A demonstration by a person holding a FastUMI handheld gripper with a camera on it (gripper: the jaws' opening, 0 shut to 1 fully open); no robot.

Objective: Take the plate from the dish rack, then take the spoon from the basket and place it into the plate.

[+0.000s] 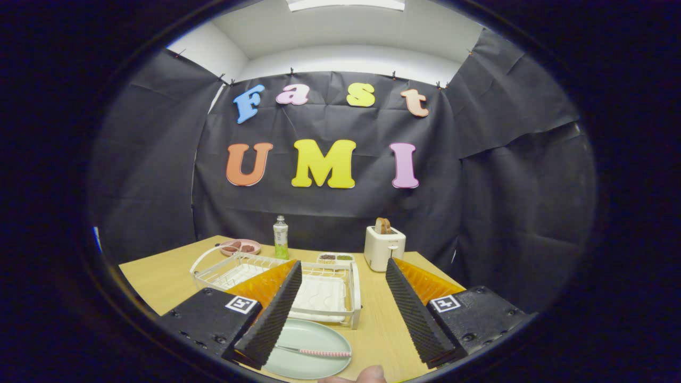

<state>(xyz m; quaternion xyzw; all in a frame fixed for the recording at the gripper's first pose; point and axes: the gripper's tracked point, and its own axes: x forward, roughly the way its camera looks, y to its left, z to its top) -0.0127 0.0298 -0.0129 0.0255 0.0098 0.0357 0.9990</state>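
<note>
A pale green plate lies flat on the wooden table, just in front of the white wire dish rack. A spoon with a pink handle rests across the plate. My gripper hovers above them, open, with nothing between its fingers. The left finger overlaps the plate's left part and hides some of the rack. The right finger stands over bare table to the right of the plate.
A white toaster with bread in it stands beyond the right finger. A green bottle, a pink dish with food and a small divided tray sit behind the rack. A fingertip shows near the plate's front.
</note>
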